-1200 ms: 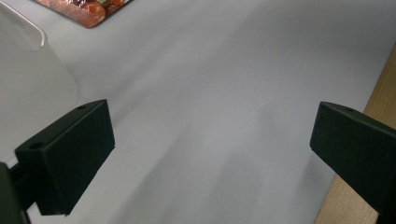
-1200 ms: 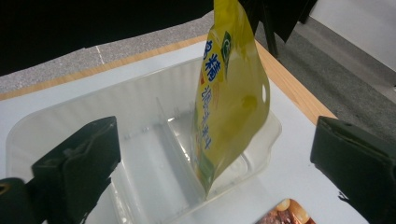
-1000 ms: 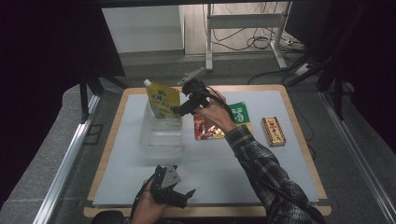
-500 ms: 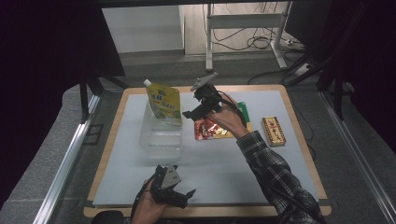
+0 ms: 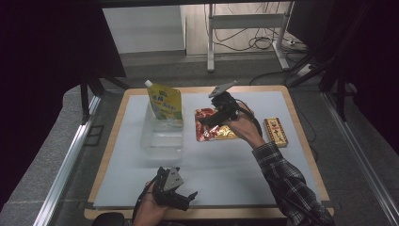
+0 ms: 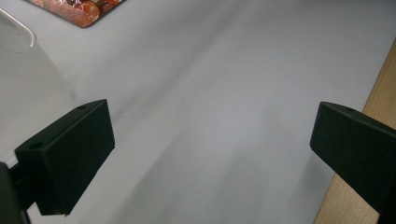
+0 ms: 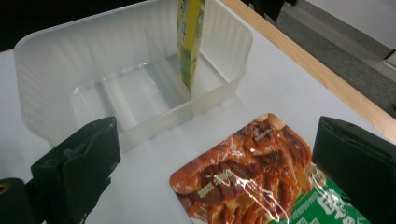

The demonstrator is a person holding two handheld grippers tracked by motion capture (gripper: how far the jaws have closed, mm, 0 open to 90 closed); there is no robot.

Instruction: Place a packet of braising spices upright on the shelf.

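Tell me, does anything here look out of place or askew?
Nothing is spilled or damaged. The yellow pouch stands upright in the far compartment of the clear bin, and the red snack packet lies flat on the table beside it.

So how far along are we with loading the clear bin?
One item looks done: the yellow pouch stands in the clear bin. In hand: the open right gripper hovers over the red snack packet. Left: that packet and the small box; the left gripper idles open.
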